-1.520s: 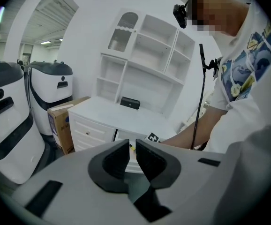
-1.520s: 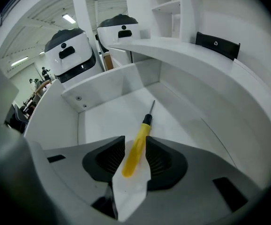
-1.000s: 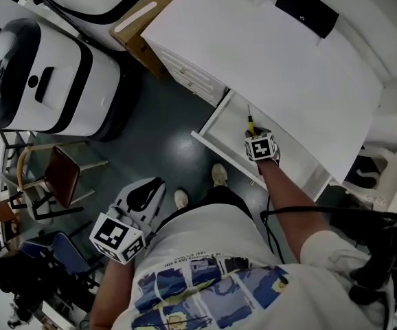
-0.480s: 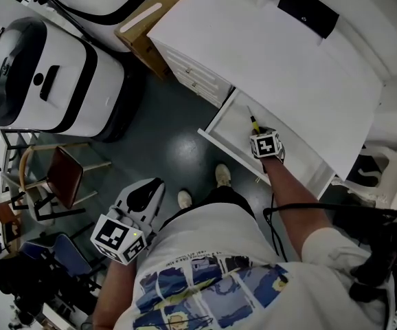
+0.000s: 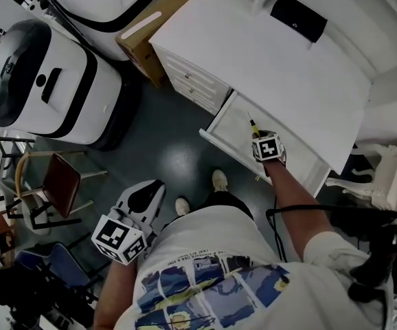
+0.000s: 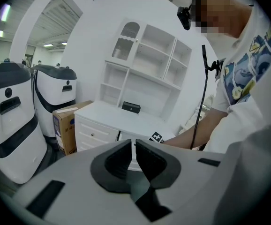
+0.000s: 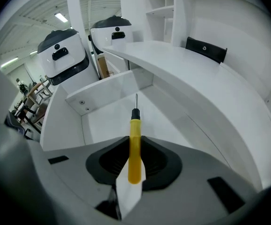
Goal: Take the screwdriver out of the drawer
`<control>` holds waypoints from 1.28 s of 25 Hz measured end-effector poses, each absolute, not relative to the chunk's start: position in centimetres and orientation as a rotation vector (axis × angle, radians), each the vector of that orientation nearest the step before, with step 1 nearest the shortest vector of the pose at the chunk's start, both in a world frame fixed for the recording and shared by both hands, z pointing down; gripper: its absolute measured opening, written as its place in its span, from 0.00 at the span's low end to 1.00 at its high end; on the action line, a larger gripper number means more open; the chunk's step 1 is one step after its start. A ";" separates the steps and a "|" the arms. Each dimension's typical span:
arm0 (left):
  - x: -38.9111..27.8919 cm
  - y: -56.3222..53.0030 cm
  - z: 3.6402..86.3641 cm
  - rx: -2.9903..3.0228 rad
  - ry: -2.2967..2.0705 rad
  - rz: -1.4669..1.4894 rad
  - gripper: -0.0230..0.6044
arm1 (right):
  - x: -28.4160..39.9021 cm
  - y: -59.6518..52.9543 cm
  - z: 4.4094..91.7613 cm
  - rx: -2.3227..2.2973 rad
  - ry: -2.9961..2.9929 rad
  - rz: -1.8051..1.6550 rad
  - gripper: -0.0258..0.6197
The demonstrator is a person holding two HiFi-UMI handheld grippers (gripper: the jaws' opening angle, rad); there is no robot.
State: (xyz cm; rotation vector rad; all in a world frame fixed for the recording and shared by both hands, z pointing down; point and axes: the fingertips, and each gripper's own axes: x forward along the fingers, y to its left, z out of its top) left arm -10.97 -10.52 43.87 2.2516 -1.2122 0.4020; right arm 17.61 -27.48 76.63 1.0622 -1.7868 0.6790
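A screwdriver (image 7: 134,125) with a yellow handle and a thin metal shaft sits between the pads of my right gripper (image 7: 134,143), which is shut on the handle. The shaft points forward over the floor of the open white drawer (image 7: 60,125). In the head view the right gripper (image 5: 260,137) hangs over the drawer (image 5: 224,124), and the screwdriver (image 5: 252,124) sticks out ahead of it. My left gripper (image 5: 143,196) is held low by the person's left side, far from the drawer. In the left gripper view its jaws (image 6: 134,149) stand together with nothing between them.
The drawer belongs to a white desk (image 5: 288,81) with a black box (image 5: 298,18) on top and white shelves behind. A cardboard box (image 5: 147,33) and two large white-and-black machines (image 5: 44,81) stand to the left. A chair (image 5: 58,177) is at lower left. A cable (image 5: 301,208) runs along the right arm.
My right gripper has lifted a little over the drawer with the screwdriver in it. The left gripper has stayed by the person's side.
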 end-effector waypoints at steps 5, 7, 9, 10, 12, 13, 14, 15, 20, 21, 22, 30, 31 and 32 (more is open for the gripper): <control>-11.9 -9.2 43.5 2.293 -1.198 0.393 0.09 | 17.2 -26.8 73.6 1.075 -1.818 0.639 0.18; -12.2 -8.7 43.4 2.314 -1.188 0.388 0.09 | 17.0 -26.3 72.6 1.073 -1.830 0.631 0.18; -12.5 -8.2 43.4 2.329 -1.179 0.379 0.09 | 16.7 -25.5 72.1 1.064 -1.852 0.641 0.18; -12.8 -7.9 43.3 2.335 -1.177 0.375 0.09 | 16.6 -25.0 71.5 1.070 -1.855 0.640 0.18; -13.3 -7.5 43.2 2.344 -1.179 0.365 0.08 | 16.6 -24.1 69.9 1.098 -1.848 0.635 0.18; -13.5 -7.3 43.1 2.348 -1.178 0.359 0.08 | 16.6 -23.7 69.2 1.108 -1.850 0.637 0.18; -13.8 -7.1 43.1 2.353 -1.174 0.355 0.08 | 16.5 -23.2 68.7 1.112 -1.858 0.641 0.18; -13.9 -6.9 43.1 2.359 -1.168 0.352 0.08 | 16.3 -22.8 68.1 1.113 -1.868 0.643 0.18; -14.8 -5.4 43.1 2.391 -1.133 0.343 0.06 | 14.7 -20.2 65.2 1.112 -1.921 0.640 0.18; -15.0 -5.1 43.0 2.398 -1.130 0.341 0.06 | 14.2 -19.6 64.6 1.110 -1.932 0.638 0.18; -15.1 -4.8 42.9 2.404 -1.127 0.339 0.06 | 13.8 -19.0 64.0 1.106 -1.943 0.637 0.18; -16.5 -2.1 42.7 2.430 -1.113 0.313 0.06 | 9.7 -13.8 59.7 1.069 -2.019 0.635 0.18; -16.7 -1.7 42.7 2.430 -1.111 0.309 0.06 | 9.2 -13.2 59.2 1.065 -2.029 0.632 0.18; -16.9 -1.4 42.8 2.431 -1.108 0.307 0.06 | 8.8 -12.6 58.7 1.062 -2.037 0.628 0.18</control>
